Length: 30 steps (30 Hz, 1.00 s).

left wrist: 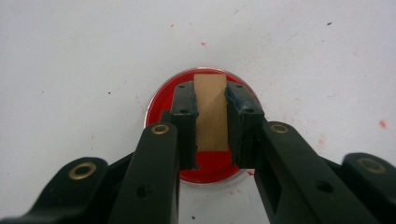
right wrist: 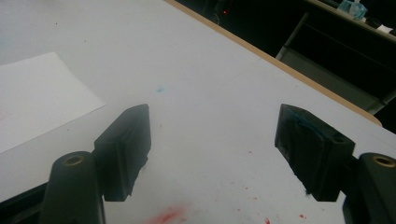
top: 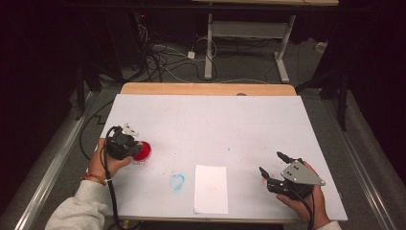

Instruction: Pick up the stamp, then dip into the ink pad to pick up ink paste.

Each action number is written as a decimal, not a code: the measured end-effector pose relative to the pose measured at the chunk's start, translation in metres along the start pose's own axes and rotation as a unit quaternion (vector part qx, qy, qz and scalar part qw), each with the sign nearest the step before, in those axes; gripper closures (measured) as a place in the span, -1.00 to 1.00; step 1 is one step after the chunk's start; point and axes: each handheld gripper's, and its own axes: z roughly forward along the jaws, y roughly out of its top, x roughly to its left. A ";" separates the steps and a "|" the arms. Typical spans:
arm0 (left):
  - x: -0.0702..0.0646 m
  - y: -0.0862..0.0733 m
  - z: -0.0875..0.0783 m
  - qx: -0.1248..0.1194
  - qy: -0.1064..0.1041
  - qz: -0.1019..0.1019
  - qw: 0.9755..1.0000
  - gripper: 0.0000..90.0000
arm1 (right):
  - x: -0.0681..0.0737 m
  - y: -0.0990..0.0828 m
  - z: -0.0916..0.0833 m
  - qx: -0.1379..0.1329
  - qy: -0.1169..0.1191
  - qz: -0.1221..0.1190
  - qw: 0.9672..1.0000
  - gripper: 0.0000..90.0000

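While no writing is legible, the left gripper [left wrist: 212, 116] clamps a small tan wooden block [left wrist: 211, 112] over a round red dish [top: 143, 151] on the paint-flecked white table [top: 249, 124]; the right gripper [right wrist: 212, 154] gapes, empty

On the table's [top: 210, 112] left side sits a dish [top: 143, 151], with the left gripper [left wrist: 212, 116] right over it — a wooden block [left wrist: 211, 114] between its jaws, above the dish. A sheet of paper [top: 211, 189] lies at the near edge, mid-table. The right gripper [top: 274, 168] sits to the paper's right — a smudge [top: 176, 181] just left of the paper.
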 end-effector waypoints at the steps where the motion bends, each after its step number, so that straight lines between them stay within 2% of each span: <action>1: 0.000 0.000 -0.002 -0.005 -0.001 0.000 1.000 0.63 | 0.000 0.000 0.000 0.001 0.002 -0.002 1.000 -0.40; 12: -0.002 0.001 -0.029 -0.057 -0.007 -0.009 0.998 0.63 | 0.002 0.001 -0.002 -0.003 0.003 -0.011 1.000 -0.41; 18: -0.002 0.000 -0.034 -0.053 -0.011 -0.007 0.999 0.63 | 0.003 0.001 0.000 -0.001 0.007 -0.018 1.000 -0.42; 22: -0.004 0.001 -0.040 -0.052 -0.017 0.001 0.998 0.63 | 0.003 0.002 -0.001 -0.002 0.005 -0.018 1.000 -0.41; 27: -0.005 0.004 -0.052 -0.069 -0.011 0.006 0.998 0.63 | 0.005 -0.001 -0.001 0.004 0.007 -0.025 1.000 -0.42; 30: -0.005 0.006 -0.049 -0.062 -0.016 0.012 0.998 0.63 | 0.007 0.000 -0.001 0.008 0.001 -0.030 1.000 -0.43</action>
